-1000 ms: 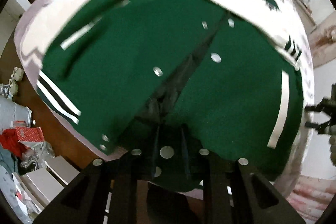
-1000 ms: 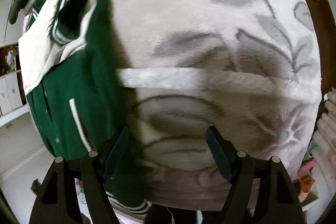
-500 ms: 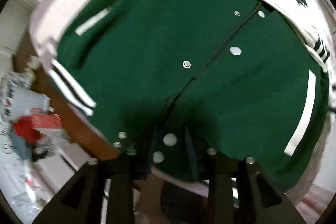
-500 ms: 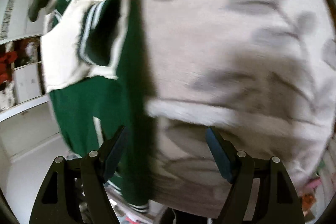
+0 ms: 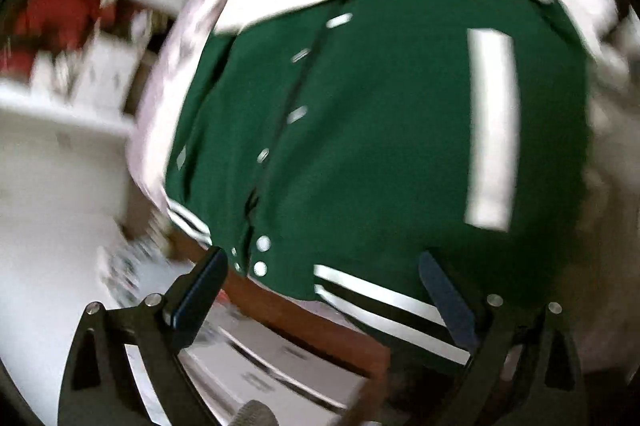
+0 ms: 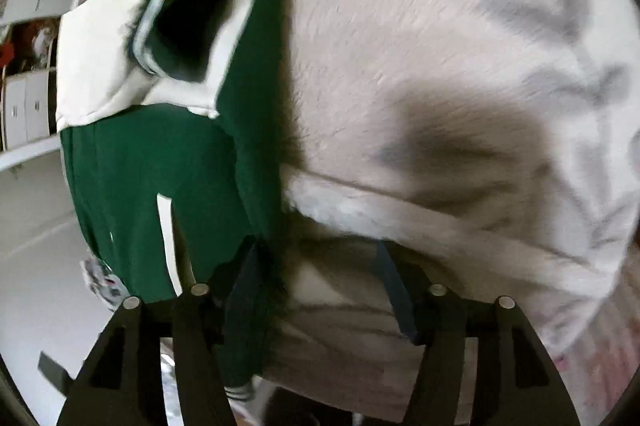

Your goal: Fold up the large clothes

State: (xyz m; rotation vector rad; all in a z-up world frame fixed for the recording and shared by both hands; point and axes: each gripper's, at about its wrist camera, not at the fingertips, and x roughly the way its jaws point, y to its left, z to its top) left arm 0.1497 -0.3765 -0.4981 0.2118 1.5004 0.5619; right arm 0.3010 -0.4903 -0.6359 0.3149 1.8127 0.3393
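A green varsity jacket point(image 5: 380, 146) with white sleeves, snap buttons and a striped hem lies flat on a pale leaf-patterned blanket point(image 6: 440, 46). In the left wrist view my left gripper point(image 5: 324, 290) is open and empty, just above the jacket's striped hem point(image 5: 384, 302) at the near edge. In the right wrist view the jacket point(image 6: 160, 166) lies on the left, its white sleeve folded over the chest. My right gripper point(image 6: 316, 290) is open, low over the blanket, with its left finger at the jacket's side edge.
A brown wooden edge point(image 5: 304, 322) runs under the jacket's hem. White shelving point(image 6: 28, 106) stands at the far left. Red items point(image 5: 52, 18) sit blurred at the upper left. A raised blanket fold point(image 6: 400, 202) crosses in front of my right gripper.
My left gripper has let go of the jacket's front hem, opened and swung aside. My right gripper has moved down and closer to the jacket's side edge.
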